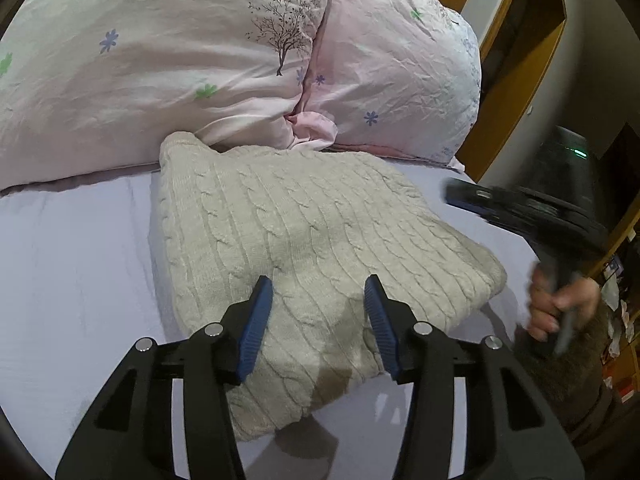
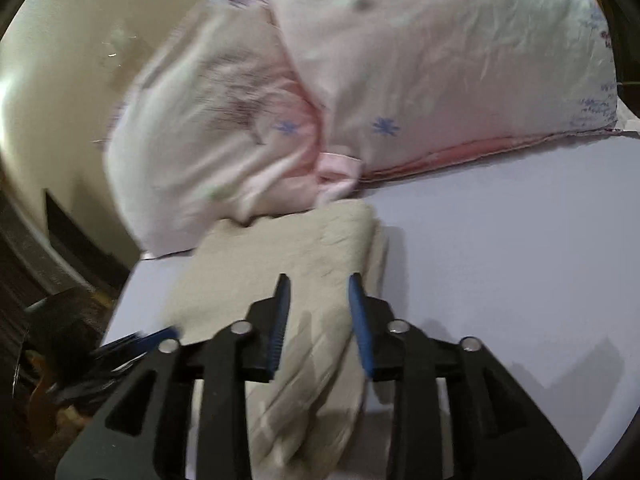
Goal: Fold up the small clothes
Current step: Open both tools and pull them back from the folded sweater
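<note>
A cream cable-knit sweater [image 1: 304,236] lies folded into a thick block on the pale lilac bed sheet [image 1: 72,280]. My left gripper [image 1: 318,290] is open and empty, its blue-padded fingers [image 1: 256,320] spread just above the sweater's near part. The right gripper [image 1: 520,208] shows blurred at the right of the left wrist view, held in a hand beside the sweater. In the right wrist view my right gripper [image 2: 318,286] is open and empty over the sweater [image 2: 280,272], which looks blurred there.
Two large pink floral pillows [image 1: 168,64] [image 1: 396,76] lie behind the sweater, touching its far edge. The bed's right edge meets wooden furniture [image 1: 516,92]. A cream wall [image 2: 60,40] and dark clutter lie at the left of the right wrist view.
</note>
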